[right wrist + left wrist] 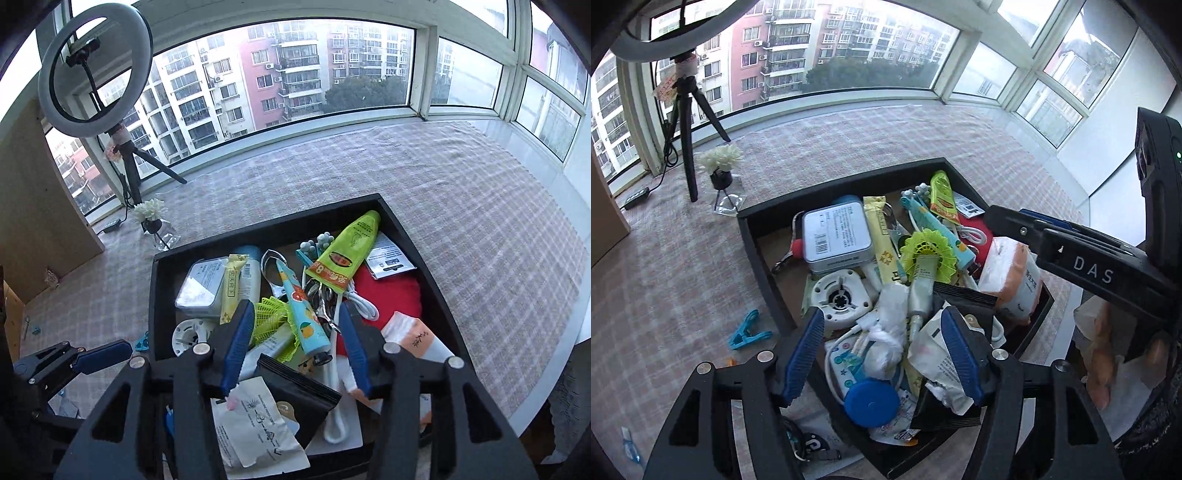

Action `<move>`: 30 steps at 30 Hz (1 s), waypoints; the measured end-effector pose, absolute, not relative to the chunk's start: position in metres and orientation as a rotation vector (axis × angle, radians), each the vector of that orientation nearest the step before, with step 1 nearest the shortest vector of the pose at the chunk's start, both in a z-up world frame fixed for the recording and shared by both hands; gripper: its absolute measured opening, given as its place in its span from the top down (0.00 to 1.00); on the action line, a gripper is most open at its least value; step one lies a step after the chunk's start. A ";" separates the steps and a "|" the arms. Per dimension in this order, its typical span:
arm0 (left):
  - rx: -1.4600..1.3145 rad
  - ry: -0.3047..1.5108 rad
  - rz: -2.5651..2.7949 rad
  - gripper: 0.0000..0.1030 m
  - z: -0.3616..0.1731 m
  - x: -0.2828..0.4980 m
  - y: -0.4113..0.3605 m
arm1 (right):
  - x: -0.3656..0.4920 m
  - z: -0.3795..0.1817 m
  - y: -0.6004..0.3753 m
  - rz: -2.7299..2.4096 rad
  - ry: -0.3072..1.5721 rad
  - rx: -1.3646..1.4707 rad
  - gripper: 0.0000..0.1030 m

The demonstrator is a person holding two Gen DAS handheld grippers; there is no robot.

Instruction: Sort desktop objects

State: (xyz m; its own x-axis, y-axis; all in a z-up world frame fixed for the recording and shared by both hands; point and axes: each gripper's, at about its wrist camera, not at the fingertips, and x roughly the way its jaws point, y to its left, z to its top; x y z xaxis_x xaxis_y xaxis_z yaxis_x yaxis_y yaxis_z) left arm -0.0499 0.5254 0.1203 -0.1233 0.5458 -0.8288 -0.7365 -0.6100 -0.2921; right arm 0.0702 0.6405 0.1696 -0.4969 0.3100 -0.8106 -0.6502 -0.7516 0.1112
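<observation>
A black tray point(849, 184) point(266, 225) on the checked cloth is heaped with small items: a metal tin point(834, 236), a green tube point(347, 251), a yellow mesh piece point(925, 251), a teal patterned tube point(303, 314), an orange-and-white tissue pack point(1012, 280) and a blue round lid point(871, 402). My left gripper point(884, 354) hangs open over the tray's near corner, with a crumpled white plastic wad below its gap, not pinched. My right gripper point(297, 343) stands open above the tray's middle with nothing gripped. It reaches in from the right in the left wrist view.
A blue clip point(748, 330) lies on the cloth left of the tray. A ring light on a tripod point(94, 66) and a small flower vase point(722, 162) stand at the back left by the curved window. A wooden panel point(33, 206) rises at far left.
</observation>
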 end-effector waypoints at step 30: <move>-1.649 -0.032 2.133 0.61 0.021 -0.027 0.147 | 0.044 0.066 0.410 2.427 0.666 -1.632 0.83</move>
State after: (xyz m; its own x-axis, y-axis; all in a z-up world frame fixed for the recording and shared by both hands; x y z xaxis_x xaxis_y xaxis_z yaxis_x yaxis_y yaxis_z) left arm -0.0272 0.1467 0.0208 -0.1910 0.3541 -0.9155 -0.3265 -0.9025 -0.2810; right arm 0.0442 0.4095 0.0657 -0.4012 -0.1258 -0.9073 -0.3547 -0.8919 0.2805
